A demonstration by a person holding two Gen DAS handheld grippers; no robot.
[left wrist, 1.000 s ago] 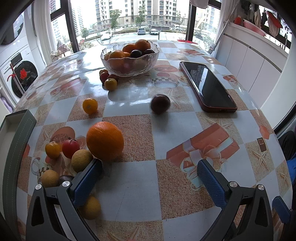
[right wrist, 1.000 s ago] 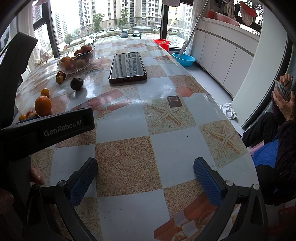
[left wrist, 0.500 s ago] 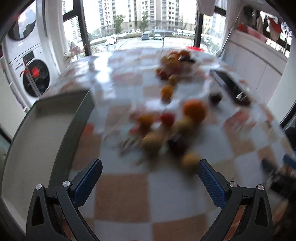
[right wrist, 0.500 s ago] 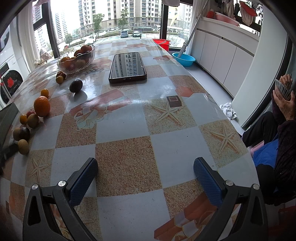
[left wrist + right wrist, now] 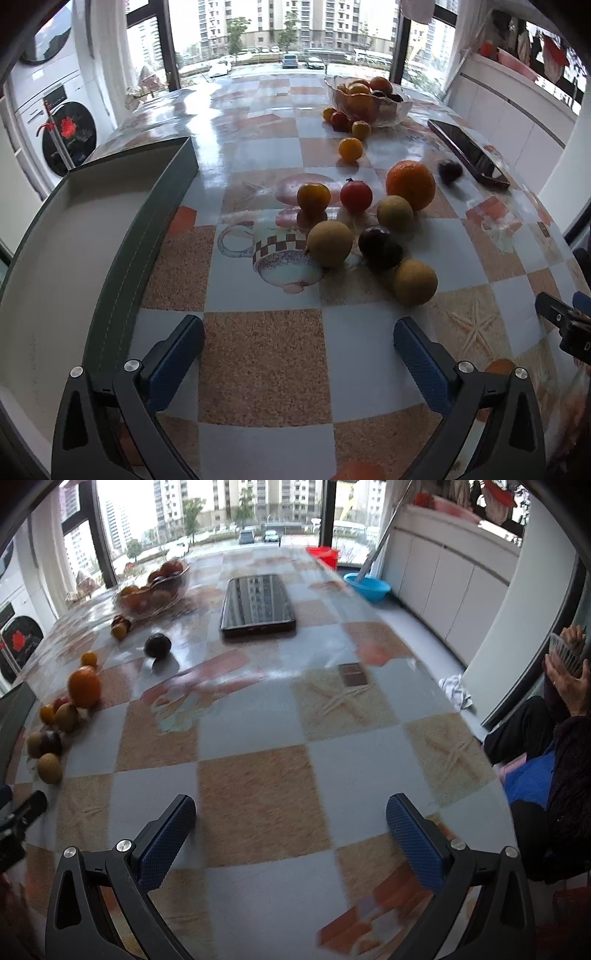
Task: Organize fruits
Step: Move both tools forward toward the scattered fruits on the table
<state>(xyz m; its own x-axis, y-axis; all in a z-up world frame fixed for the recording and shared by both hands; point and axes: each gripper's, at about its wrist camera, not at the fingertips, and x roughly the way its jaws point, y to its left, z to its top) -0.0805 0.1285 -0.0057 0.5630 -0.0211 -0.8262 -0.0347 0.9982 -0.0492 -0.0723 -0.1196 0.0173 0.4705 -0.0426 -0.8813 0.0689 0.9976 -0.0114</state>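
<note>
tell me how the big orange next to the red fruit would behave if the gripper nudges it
The big orange is round and sits on a glossy tablecloth, so it would probably roll. It touches a yellow-green fruit, which it may bump along. Its bulk suggests it is heavier than its neighbours.

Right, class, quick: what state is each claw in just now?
Left claw: open, holding nothing.
Right claw: open, holding nothing.
</note>
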